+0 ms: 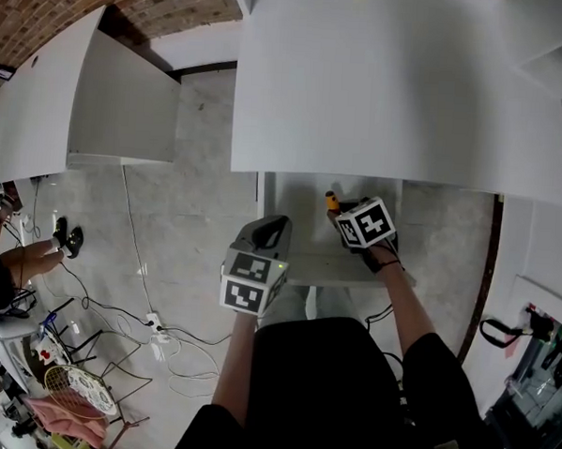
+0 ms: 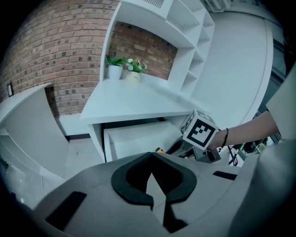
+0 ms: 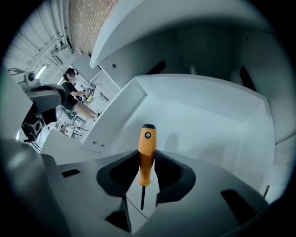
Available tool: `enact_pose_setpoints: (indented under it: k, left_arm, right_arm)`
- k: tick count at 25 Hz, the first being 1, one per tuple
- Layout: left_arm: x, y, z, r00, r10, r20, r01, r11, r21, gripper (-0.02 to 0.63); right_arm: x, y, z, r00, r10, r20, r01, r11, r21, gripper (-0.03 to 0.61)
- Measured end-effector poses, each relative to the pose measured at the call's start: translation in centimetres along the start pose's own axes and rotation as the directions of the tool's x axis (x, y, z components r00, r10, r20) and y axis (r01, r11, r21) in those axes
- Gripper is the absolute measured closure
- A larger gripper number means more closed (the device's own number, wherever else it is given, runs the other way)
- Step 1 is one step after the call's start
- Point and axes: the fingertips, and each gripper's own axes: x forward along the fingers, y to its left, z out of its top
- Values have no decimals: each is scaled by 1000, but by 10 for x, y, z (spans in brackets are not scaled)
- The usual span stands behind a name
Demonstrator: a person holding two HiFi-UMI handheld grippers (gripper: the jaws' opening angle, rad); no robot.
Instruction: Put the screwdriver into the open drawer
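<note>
An orange-handled screwdriver (image 3: 147, 143) with a thin dark shaft stands between the jaws of my right gripper (image 3: 147, 172), which is shut on the handle, the handle's end pointing away. In the head view the right gripper (image 1: 338, 211) holds the screwdriver (image 1: 331, 202) over the white open drawer (image 1: 301, 206) under the desk. The drawer's bare white floor (image 3: 199, 125) fills the right gripper view. My left gripper (image 1: 270, 226) hovers at the drawer's front left corner, shut, with nothing in it. In the left gripper view its pads (image 2: 138, 194) meet, and the drawer (image 2: 134, 139) and right gripper's marker cube (image 2: 200, 130) lie ahead.
The white desk top (image 1: 392, 84) overhangs the drawer. A second white counter (image 1: 72, 95) stands to the left. Cables and a power strip (image 1: 158, 333) lie on the grey floor. A seated person (image 1: 6, 270) is at far left. Potted plants (image 2: 115, 62) stand on the desk.
</note>
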Motion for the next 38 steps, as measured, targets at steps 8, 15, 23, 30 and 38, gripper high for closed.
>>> enact_pose_setpoints:
  k: [8,15,23,30,38]
  left_arm:
    - [2,2,-3,1000,3,-8,-3,1000,-11,605]
    - [5,-1,-4,1000,2,-14,-3,1000,-12,605]
    - [4,4,0,1000,13,-12,-13,1000,-22,605]
    - [4,5,1,1000,19,-6,-19,999,-27,605]
    - [0,3,5,1000,22,12,-22,1000,-20,606]
  right_arm:
    - [20,-6,-11,998,-27,-56,29,999,35,470]
    - [28,-12,-17,995,-50,-81,56,996,72,469]
    - [37,-14,-17,992,-77,-100,83,995,54,469]
    - [38,-14,-17,991,-97,-93,101,994,40,469]
    - [39,-9,-16,995,-89,-49,92,995,50,448]
